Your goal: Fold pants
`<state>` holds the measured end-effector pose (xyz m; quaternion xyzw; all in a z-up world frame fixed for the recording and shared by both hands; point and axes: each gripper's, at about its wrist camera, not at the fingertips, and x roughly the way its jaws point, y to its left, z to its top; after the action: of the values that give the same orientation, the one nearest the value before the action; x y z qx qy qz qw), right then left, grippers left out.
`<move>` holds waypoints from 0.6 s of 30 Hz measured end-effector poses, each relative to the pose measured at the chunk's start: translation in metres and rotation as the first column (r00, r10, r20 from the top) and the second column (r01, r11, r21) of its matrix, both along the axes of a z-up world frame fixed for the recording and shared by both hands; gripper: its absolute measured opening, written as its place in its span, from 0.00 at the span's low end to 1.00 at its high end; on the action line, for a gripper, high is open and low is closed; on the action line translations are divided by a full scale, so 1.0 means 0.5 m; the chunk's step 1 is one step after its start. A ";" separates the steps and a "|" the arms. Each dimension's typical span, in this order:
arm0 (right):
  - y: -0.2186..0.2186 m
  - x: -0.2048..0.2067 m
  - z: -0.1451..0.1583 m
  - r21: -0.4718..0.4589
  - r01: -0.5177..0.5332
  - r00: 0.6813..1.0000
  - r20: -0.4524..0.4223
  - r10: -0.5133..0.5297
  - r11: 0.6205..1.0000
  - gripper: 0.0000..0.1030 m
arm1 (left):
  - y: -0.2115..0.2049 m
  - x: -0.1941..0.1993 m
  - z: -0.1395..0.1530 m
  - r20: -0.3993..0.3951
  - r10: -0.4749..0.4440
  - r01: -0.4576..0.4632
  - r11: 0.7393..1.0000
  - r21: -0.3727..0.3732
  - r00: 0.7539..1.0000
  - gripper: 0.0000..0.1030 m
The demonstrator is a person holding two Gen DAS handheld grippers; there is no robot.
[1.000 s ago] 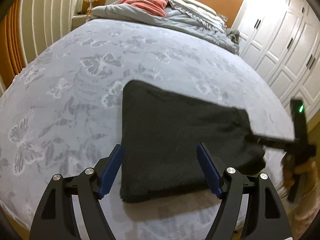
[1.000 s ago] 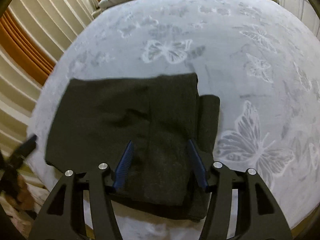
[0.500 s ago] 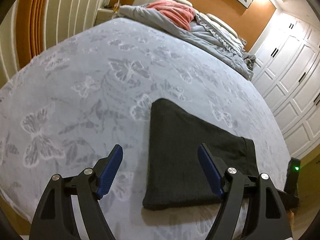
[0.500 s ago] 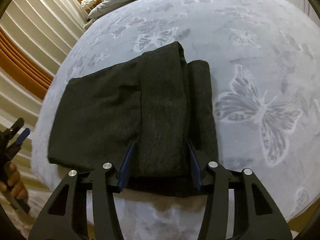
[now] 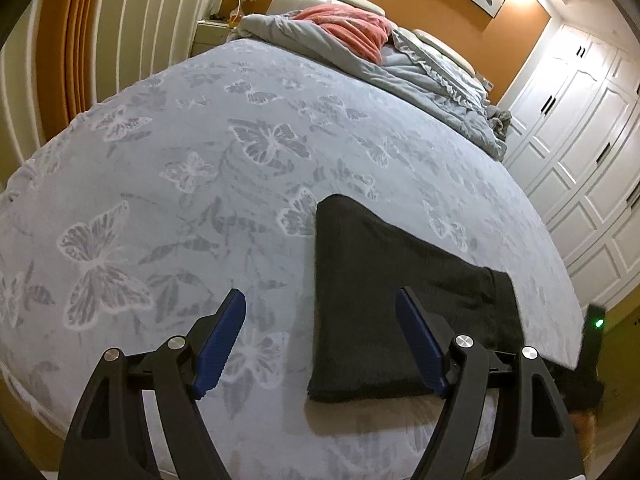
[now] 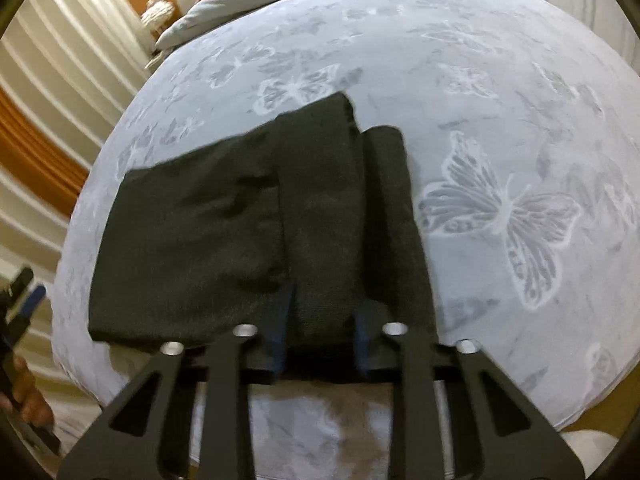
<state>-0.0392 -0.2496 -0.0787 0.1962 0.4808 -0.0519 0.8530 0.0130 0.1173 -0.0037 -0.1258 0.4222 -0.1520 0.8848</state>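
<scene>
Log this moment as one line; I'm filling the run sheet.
stage: pants folded | black pants: flat on butterfly bedspread | left gripper: open, empty | right gripper: fingers sunk in near edge, grip unclear

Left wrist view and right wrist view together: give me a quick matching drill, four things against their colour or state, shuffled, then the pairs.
Things:
1. pants
2. left tool
3. right tool
4. blanket by the headboard

States:
A. pink, bunched on the grey duvet
B. open, fingers spread above the butterfly sheet
C. black, folded flat on the bed
D. fingers narrowed at the pants' near edge, blurred

Pairs: 1-C, 2-B, 3-D, 4-A
</scene>
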 end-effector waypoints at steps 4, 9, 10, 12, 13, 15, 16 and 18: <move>0.050 0.020 0.112 0.029 -0.081 0.991 0.111 0.077 0.996 0.13 | 0.009 0.006 0.003 -0.003 0.017 -0.017 1.000 -0.008 1.000 0.72; 0.190 0.064 0.297 0.008 -0.260 0.929 0.273 0.248 0.966 0.12 | 0.063 0.026 0.015 -0.009 0.096 -0.096 0.993 -0.071 0.995 0.72; 0.219 0.063 0.333 -0.008 -0.293 0.909 0.307 0.281 0.956 0.12 | 0.079 0.031 0.015 -0.016 0.117 -0.118 0.989 -0.086 0.993 0.72; 0.253 0.054 0.382 -0.021 -0.334 0.879 0.353 0.320 0.942 0.12 | 0.101 0.037 0.011 -0.033 0.144 -0.147 0.983 -0.106 0.989 0.72; 0.271 0.043 0.411 -0.037 -0.349 0.861 0.382 0.336 0.936 0.12 | 0.107 0.039 0.011 -0.040 0.151 -0.155 0.982 -0.110 0.988 0.72; 0.277 0.019 0.435 -0.058 -0.344 0.849 0.408 0.337 0.937 0.12 | 0.117 0.040 0.010 -0.048 0.160 -0.165 0.980 -0.110 0.986 0.72; 0.268 0.008 0.438 -0.064 -0.335 0.848 0.414 0.330 0.940 0.12 | 0.118 0.038 0.010 -0.047 0.159 -0.163 0.981 -0.107 0.986 0.72; 0.230 -0.019 0.420 -0.071 -0.284 0.868 0.404 0.288 0.956 0.12 | 0.113 0.034 0.012 -0.039 0.151 -0.154 0.984 -0.092 0.988 0.72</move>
<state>-0.0487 -0.1347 0.1311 0.1255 0.3145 0.1150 0.9339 0.0301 0.1739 0.0024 -0.2020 0.4176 -0.1017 0.8800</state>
